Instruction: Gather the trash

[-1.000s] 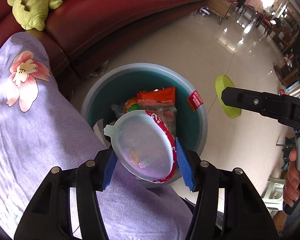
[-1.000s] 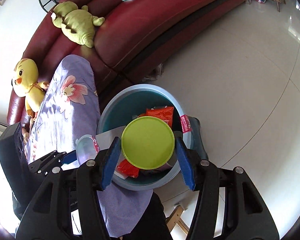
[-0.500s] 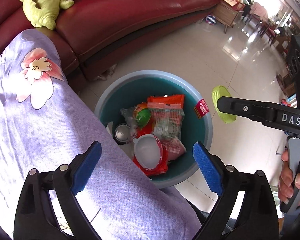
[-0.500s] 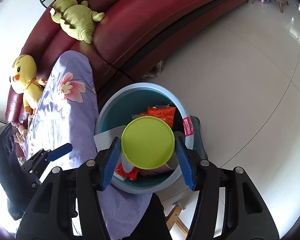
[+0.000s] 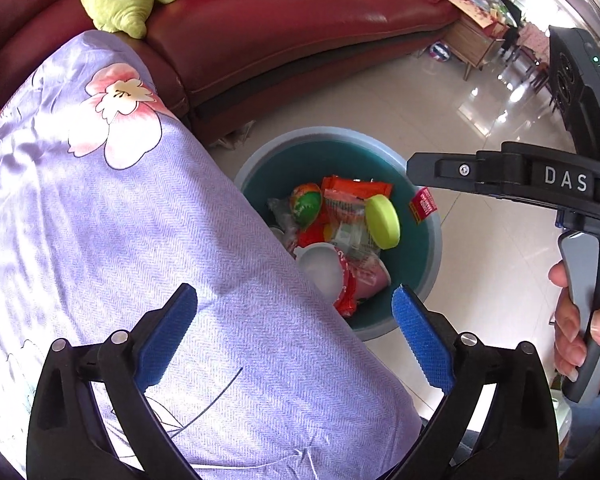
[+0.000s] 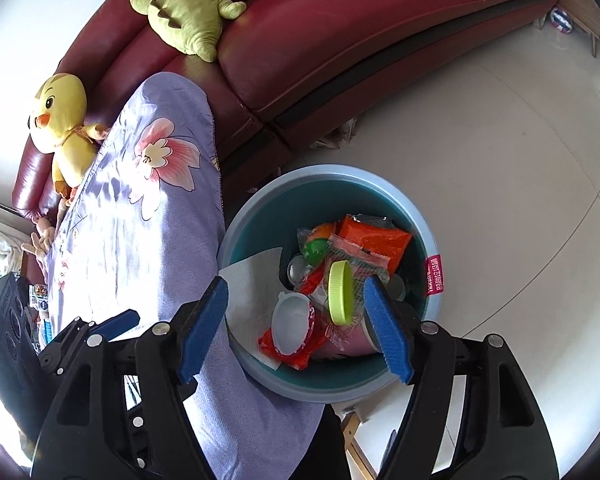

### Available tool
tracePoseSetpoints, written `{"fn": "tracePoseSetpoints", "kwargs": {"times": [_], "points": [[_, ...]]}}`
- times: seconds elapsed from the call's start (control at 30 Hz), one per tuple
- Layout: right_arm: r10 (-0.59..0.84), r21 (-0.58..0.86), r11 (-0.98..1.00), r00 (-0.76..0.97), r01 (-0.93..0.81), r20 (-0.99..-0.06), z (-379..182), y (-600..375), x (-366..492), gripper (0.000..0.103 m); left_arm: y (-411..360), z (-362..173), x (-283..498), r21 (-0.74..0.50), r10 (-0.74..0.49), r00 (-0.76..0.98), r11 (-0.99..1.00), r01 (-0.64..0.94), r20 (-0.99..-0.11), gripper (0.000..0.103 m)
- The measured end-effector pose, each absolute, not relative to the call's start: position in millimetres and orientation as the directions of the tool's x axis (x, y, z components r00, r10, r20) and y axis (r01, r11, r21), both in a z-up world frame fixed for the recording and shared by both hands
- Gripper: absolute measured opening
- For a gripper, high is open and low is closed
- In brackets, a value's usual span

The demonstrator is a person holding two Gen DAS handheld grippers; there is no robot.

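A round teal trash bin (image 5: pixel 420 280) (image 6: pixel 324 184) stands on the floor beside a purple floral cloth. It holds wrappers, a white red-rimmed lid (image 5: pixel 320 270) (image 6: pixel 290 324) and a lime green lid (image 5: pixel 382 222) (image 6: pixel 340 292). My left gripper (image 5: pixel 294 338) is open and empty over the cloth's edge, short of the bin. My right gripper (image 6: pixel 294 330) is open and empty above the bin; it also shows from the side in the left wrist view (image 5: pixel 500 178).
The purple floral cloth (image 5: pixel 120 220) (image 6: pixel 140 220) covers a surface left of the bin. A red sofa (image 5: pixel 280 32) (image 6: pixel 360 32) with a green plush (image 6: pixel 180 12) and a yellow plush (image 6: pixel 62 120) lies behind. Glossy tile floor (image 6: pixel 500 140) lies right.
My left gripper opened and dropped the white lid into the bin, then drew back over the cloth. My right gripper opened and the green lid fell into the bin.
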State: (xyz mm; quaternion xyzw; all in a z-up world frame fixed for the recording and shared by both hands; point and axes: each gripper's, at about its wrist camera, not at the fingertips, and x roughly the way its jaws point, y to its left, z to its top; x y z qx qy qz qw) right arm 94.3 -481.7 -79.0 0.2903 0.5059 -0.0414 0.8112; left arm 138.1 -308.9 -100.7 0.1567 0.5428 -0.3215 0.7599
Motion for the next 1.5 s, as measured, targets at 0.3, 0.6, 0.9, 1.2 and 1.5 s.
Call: {"fn": "tracePoseSetpoints", "kwargs": {"times": [0.3, 0.6, 0.9, 1.2, 1.5], "points": [[0.205, 0.407, 0.825, 0.463, 0.393, -0.862, -82, -481, 86, 0.074, -298, -104, 134, -0.119, -0.321, 0.198, 0.748, 0.653, -0.926, 0.098], [0.188, 0.390, 0.831, 0.461, 0.396, -0.868, -72, -473, 69, 0.079, -284, -94, 127, -0.108, -0.317, 0.221, 0.759, 0.642, -0.922, 0.098], [0.145, 0.349, 0.850, 0.463, 0.394, -0.874, -56, -462, 42, 0.087, -268, -78, 112, -0.094, -0.312, 0.252, 0.777, 0.622, -0.916, 0.098], [0.120, 0.309, 0.882, 0.464, 0.356, -0.877, -42, -444, 18, 0.089, -249, -71, 97, -0.087, -0.297, 0.275, 0.808, 0.583, -0.914, 0.099], [0.098, 0.262, 0.922, 0.484, 0.284, -0.870, -24, -420, -6, 0.093, -229, -59, 72, -0.057, -0.277, 0.331, 0.837, 0.544, -0.902, 0.099]]}}
